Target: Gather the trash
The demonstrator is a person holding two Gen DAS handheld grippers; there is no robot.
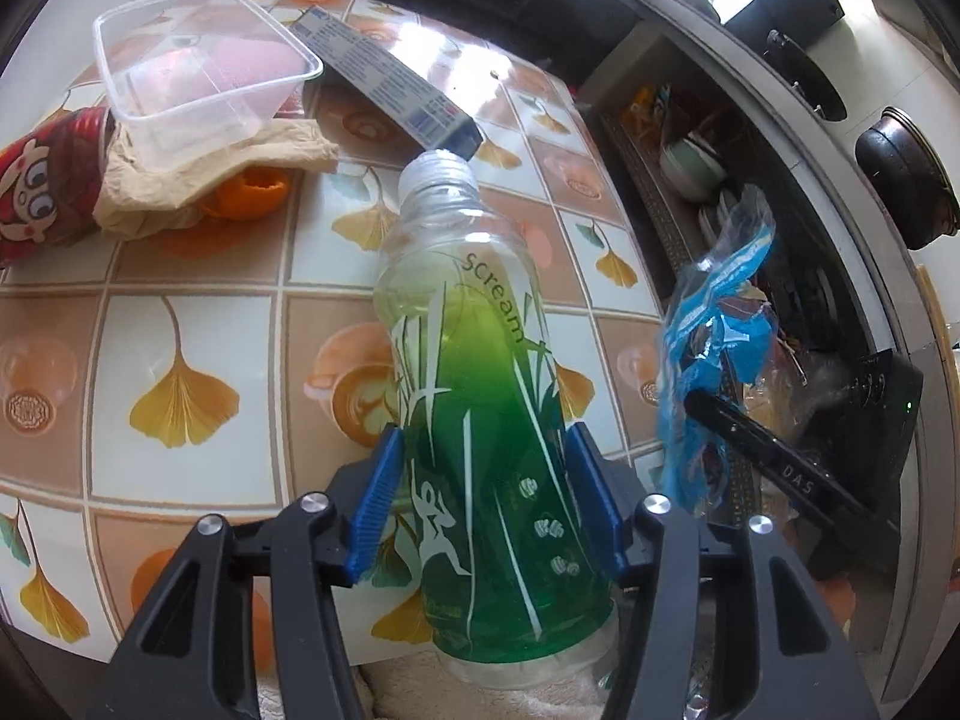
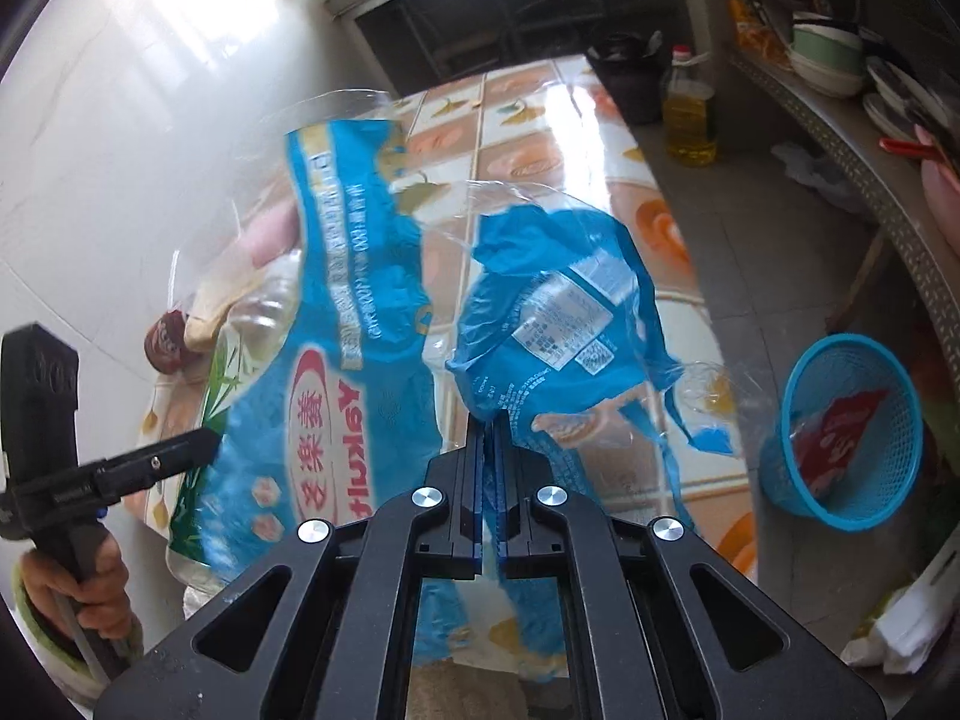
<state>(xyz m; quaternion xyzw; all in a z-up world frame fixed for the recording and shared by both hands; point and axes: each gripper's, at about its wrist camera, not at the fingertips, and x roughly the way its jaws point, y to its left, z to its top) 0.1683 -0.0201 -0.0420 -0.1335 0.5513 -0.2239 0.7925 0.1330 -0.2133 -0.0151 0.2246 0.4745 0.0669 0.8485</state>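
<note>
My left gripper (image 1: pixel 489 504) is shut on a capless green-and-clear plastic bottle (image 1: pixel 474 396), its blue pads pressing the lower body, neck pointing away over the tiled table (image 1: pixel 198 312). My right gripper (image 2: pixel 492 420) is shut on a torn blue-and-clear plastic bag (image 2: pixel 540 312), which hangs above the table's edge; it also shows in the left wrist view (image 1: pixel 708 336). A blue mesh basket (image 2: pixel 840 420) stands on the floor to the right, with a red wrapper (image 2: pixel 837 435) inside.
On the table's far left lie a clear plastic tub (image 1: pixel 204 69), a crumpled brown paper bag (image 1: pixel 198 174), orange peel (image 1: pixel 252 195), a red cartoon can (image 1: pixel 42 186) and a long blue-white box (image 1: pixel 390 84). A shelf with bowls (image 2: pixel 828 60) runs along the right.
</note>
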